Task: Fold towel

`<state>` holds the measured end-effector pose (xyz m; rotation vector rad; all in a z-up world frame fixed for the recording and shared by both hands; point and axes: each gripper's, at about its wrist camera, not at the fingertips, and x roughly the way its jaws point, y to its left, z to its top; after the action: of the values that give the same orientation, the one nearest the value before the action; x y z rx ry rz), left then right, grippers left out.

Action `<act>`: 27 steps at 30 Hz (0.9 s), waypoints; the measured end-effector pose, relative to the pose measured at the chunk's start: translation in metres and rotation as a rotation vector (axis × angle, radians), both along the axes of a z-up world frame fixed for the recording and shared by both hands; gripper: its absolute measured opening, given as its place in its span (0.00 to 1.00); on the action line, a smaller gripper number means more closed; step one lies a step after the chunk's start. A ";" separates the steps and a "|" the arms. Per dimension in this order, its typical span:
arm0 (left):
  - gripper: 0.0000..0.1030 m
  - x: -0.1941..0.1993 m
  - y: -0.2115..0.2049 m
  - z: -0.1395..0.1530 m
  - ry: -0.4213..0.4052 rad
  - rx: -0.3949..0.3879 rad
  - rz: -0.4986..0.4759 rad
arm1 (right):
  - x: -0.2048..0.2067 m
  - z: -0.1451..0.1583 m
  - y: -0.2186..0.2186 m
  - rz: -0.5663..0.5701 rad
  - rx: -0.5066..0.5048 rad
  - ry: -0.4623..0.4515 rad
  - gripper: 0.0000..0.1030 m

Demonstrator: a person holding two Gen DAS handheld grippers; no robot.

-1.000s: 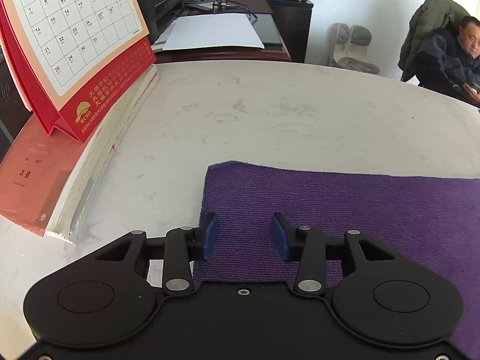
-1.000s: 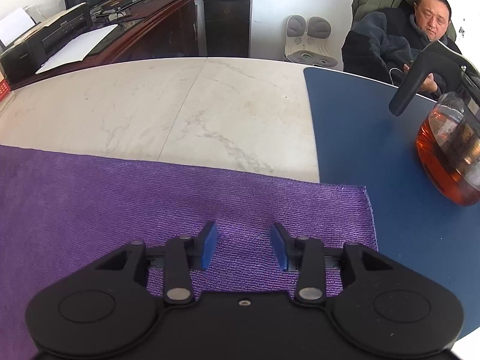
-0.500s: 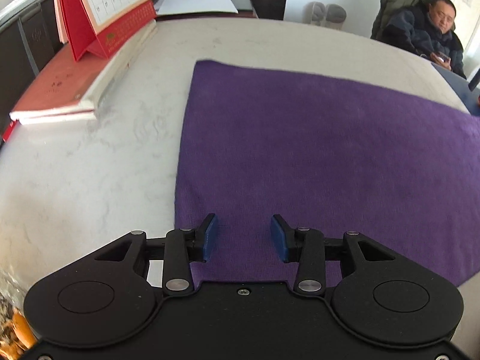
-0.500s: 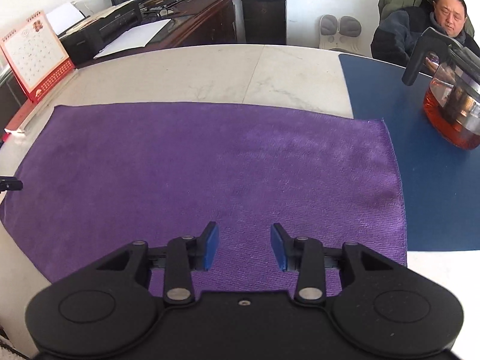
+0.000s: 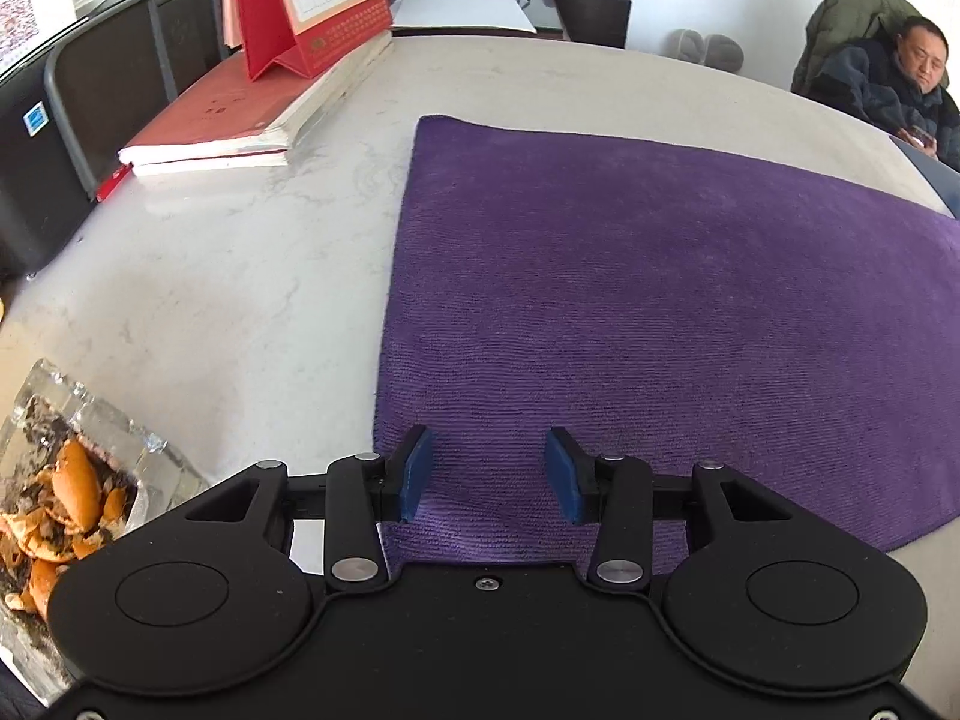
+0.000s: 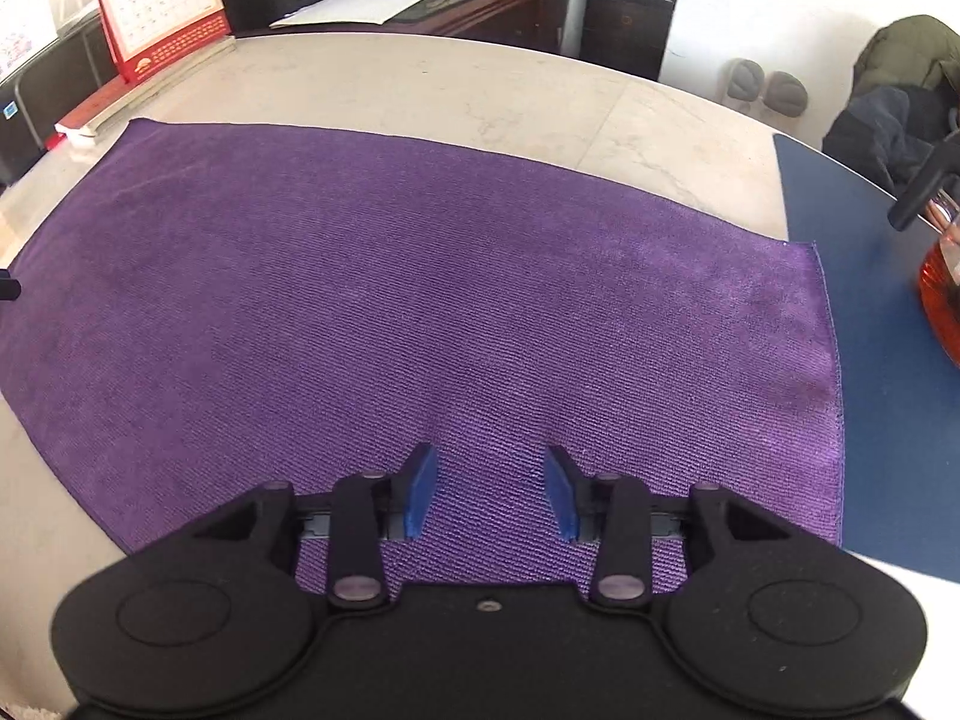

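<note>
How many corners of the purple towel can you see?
4. Across both views of the purple towel: far left by the red books, far right on the blue mat, near right, near left. None seems hidden.

Daylit office: white walls, a dark wooden desk behind the pale marble table.
</note>
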<state>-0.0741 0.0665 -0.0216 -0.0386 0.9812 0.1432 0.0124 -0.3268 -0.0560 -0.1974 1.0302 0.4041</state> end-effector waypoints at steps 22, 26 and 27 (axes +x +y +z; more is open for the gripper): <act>0.39 -0.020 -0.011 -0.007 0.059 -0.049 0.271 | -0.051 -0.006 -0.065 0.057 0.173 0.002 0.36; 0.41 -0.022 -0.016 -0.004 0.091 -0.018 0.301 | -0.049 -0.007 -0.072 0.076 0.198 0.014 0.36; 0.41 -0.024 -0.019 -0.003 0.097 -0.010 0.317 | -0.048 -0.007 -0.072 0.083 0.196 0.017 0.36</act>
<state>-0.0983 0.0477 -0.0244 -0.1985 1.0686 0.4350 -0.0355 -0.3987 -0.0632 -0.0613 0.9940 0.5799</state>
